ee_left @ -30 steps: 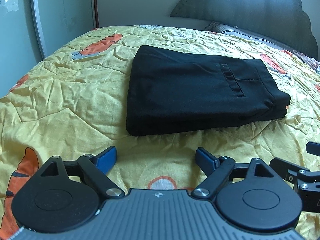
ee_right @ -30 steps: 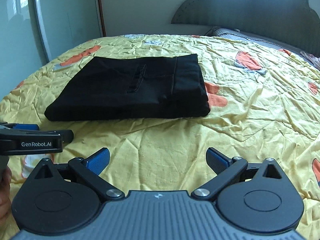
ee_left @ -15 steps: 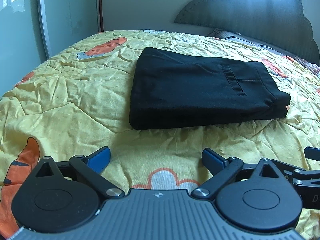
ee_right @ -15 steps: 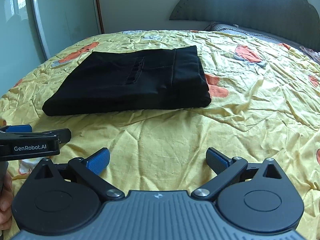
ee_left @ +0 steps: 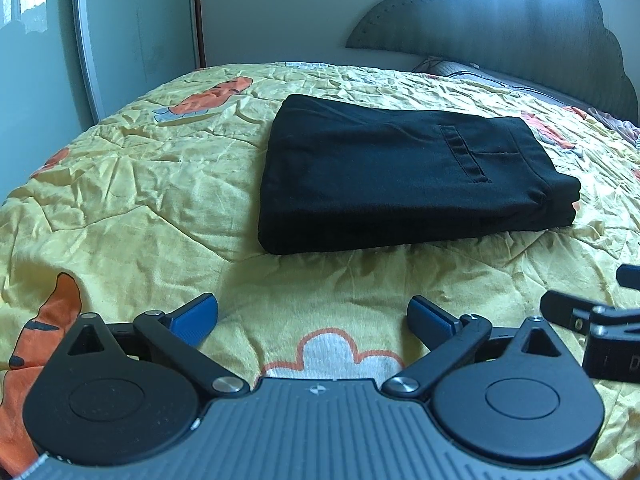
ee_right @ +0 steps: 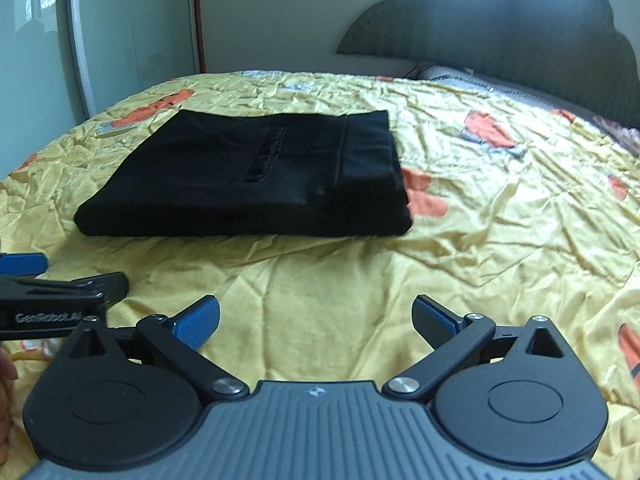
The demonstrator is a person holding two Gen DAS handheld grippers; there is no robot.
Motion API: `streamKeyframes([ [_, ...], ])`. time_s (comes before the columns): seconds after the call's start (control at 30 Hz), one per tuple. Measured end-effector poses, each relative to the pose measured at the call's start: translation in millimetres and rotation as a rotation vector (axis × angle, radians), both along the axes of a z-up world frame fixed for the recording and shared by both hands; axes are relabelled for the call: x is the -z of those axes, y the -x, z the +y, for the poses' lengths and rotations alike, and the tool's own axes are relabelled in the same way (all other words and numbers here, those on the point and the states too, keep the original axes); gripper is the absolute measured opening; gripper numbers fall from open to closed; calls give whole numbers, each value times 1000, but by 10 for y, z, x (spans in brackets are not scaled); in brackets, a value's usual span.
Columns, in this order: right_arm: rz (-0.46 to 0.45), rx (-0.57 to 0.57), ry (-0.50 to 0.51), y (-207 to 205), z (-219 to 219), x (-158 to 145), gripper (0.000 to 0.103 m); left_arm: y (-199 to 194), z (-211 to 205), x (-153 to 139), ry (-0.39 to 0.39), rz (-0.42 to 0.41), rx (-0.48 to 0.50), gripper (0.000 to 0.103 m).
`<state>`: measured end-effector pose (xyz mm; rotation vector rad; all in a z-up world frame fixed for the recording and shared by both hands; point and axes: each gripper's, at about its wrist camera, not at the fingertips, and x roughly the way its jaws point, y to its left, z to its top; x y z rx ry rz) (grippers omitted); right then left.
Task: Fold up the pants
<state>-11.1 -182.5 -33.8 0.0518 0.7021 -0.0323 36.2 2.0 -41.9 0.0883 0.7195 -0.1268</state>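
Observation:
Black pants lie folded into a flat rectangular stack on the yellow bedspread, back pocket facing up. They also show in the right wrist view. My left gripper is open and empty, held low over the bedspread in front of the pants, not touching them. My right gripper is open and empty too, also short of the pants. Each gripper shows at the edge of the other's view: the right one, the left one.
A dark padded headboard and a pillow are at the far end of the bed. A mirrored wardrobe door stands at the left. The bedspread is wrinkled, with orange cartoon prints.
Both grippers have drawn back and tilted up a little from the pants, which now sit farther away in both views. The pants have not moved. Both grippers stay open.

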Motion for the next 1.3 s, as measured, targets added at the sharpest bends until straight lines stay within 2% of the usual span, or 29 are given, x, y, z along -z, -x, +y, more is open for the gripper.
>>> streamKeyframes([
  [0.2,38,15,-20,-42,-127,111,103,4,-2,3,-3,-4,-2,103],
  [0.53,-20,28,-37,23,-130,182,103,13,-5,3,-4,-9,-8,103],
  [1.3,-18,28,-33,26,-134,180,103,37,-17,-4,-11,-24,-22,103],
])
